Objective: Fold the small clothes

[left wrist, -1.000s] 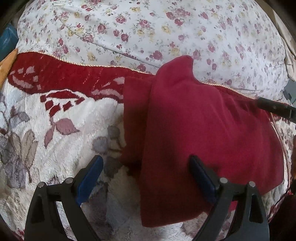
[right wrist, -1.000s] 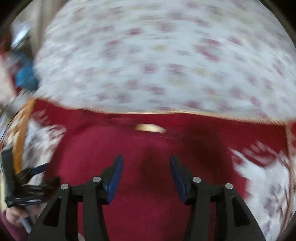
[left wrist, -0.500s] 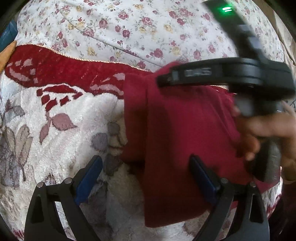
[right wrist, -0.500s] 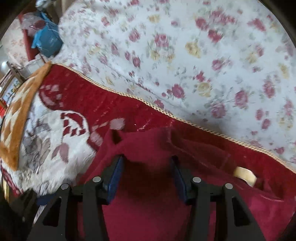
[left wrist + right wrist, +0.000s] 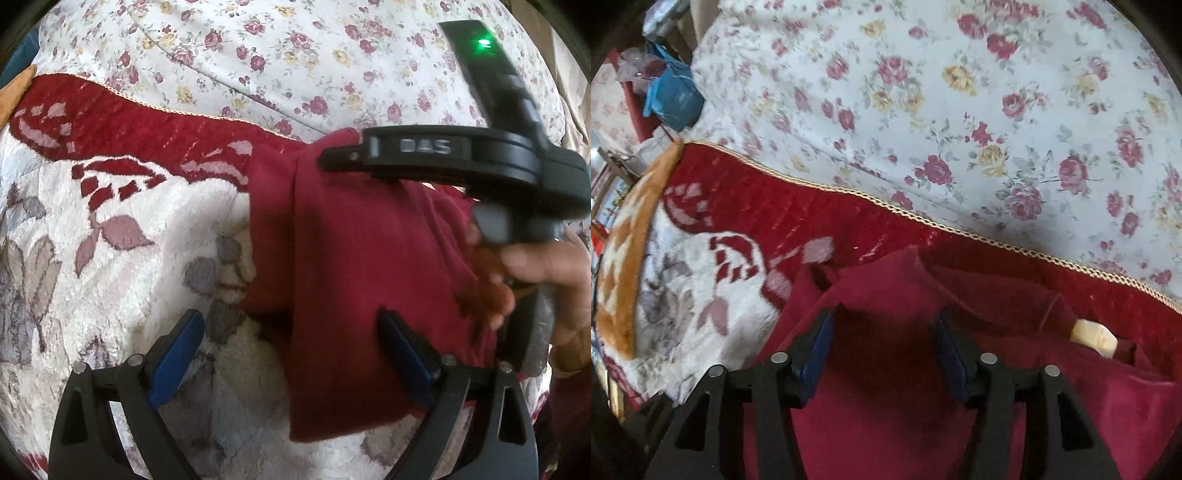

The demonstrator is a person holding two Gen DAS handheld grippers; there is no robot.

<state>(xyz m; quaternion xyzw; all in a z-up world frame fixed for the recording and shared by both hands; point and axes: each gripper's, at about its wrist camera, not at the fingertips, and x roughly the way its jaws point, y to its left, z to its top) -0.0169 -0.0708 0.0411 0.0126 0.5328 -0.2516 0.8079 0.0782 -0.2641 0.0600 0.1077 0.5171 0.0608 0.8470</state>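
A dark red garment (image 5: 362,266) lies partly folded on a plush blanket (image 5: 129,280); it also shows in the right wrist view (image 5: 886,387). My left gripper (image 5: 291,350) is open, its fingers astride the garment's near left edge, holding nothing. My right gripper (image 5: 882,343) is open just above the garment's far edge, with cloth between its fingers (image 5: 820,343). The right gripper's body (image 5: 461,162) hangs over the garment's far right in the left wrist view. A cream label (image 5: 1093,338) shows at the garment's right.
A floral sheet (image 5: 295,55) covers the bed beyond the blanket's red border (image 5: 147,122). A blue bag (image 5: 672,96) and clutter sit at the far left, past the bed's edge. An orange-patterned blanket edge (image 5: 624,258) lies at left.
My right gripper swung in over the garment's far edge and now hovers low over it. My left gripper stayed in place, open.
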